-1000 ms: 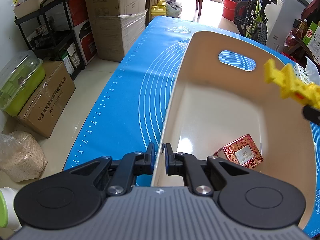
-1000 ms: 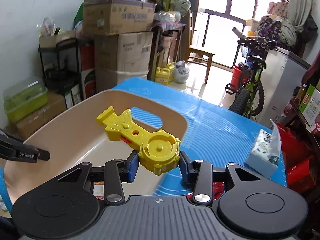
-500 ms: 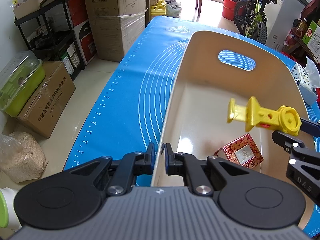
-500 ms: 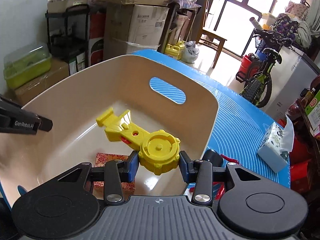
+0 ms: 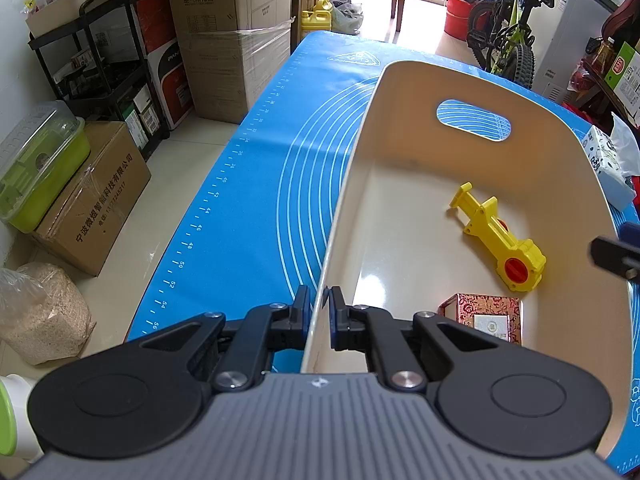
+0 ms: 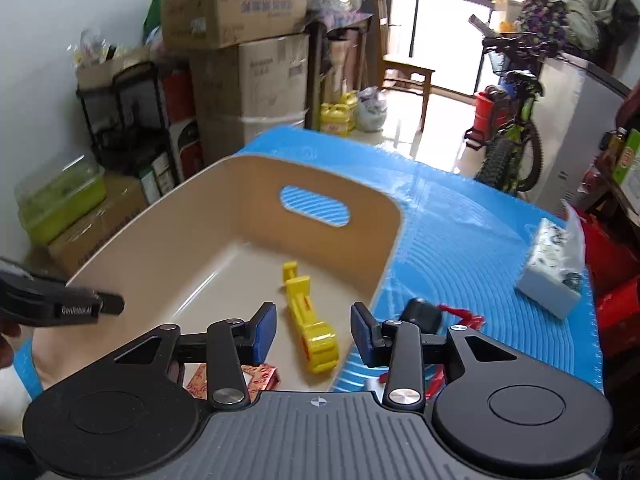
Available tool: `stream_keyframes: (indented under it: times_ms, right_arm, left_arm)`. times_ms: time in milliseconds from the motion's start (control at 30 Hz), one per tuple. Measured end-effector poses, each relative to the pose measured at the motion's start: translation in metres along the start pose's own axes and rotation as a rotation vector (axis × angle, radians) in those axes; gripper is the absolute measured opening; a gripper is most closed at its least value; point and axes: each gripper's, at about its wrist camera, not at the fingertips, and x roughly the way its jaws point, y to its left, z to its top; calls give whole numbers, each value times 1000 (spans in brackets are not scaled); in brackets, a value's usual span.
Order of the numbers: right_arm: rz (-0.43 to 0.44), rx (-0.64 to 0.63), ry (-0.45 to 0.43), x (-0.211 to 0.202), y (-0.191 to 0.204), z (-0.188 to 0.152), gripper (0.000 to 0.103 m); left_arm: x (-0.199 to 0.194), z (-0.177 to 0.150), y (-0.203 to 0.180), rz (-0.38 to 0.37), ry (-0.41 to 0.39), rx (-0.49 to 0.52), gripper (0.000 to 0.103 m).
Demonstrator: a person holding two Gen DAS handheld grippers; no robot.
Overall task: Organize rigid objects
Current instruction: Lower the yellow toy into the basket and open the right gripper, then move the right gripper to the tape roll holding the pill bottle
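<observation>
Our left hand-held gripper (image 5: pixel 319 312) is clamped shut on the near rim of the cream bin (image 5: pixel 472 80), steadying it; our right hand-held gripper (image 6: pixel 313 330) has just been opening, its jaws now apart with nothing between the pads. The yellow toy (image 5: pixel 498 236) lies loose on the bin floor, near the red patterned box (image 5: pixel 486 318) but apart from it, so that drop looks done. For the step in hand we'd lift the right gripper straight up clear of the rim, keep the left pinch firm so the bin doesn't skid on the blue mat (image 5: pixel 256 184), then go for the black and red item (image 6: pixel 436 316) just outside the bin on the surface, probably another toy, too blurred to say. Readable writing: "GenRobot.AI" on the left gripper's finger in the right view, "Inkraxss"-like print on a cardboard carton (image 5: pixel 232 32), and ruler numbers along the mat's edge.
</observation>
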Motion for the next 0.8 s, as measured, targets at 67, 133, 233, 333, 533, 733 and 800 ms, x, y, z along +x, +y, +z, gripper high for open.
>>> stream_keyframes:
  times_ms: [67,133,233,333,533,733,800]
  right_arm:
    - [-9,15,-17,-7,-9,0,66]
    - [-18,34,-25,-13,-19,-2,67]
    - [-50,68,-31,-21,-37,-9,67]
    - [-86,115,-34,-27,-59,-18,68]
    - [-184,191,-4,-32,-103,-46,70]
    - [-246,228,44,-22,-127,-73,71]
    - [-242,249,65,-14,-132,-81,71]
  left_arm:
    - [0,0,0,0,0,0,11]
    - [0,0,0,0,0,0,11]
    - [0,0,0,0,0,0,11]
    - [0,0,0,0,0,1,11]
    - [0,0,0,3,1,1,12]
    - [0,0,-1,5,1,2,12]
    - [0,-1,0,6,1,3,12]
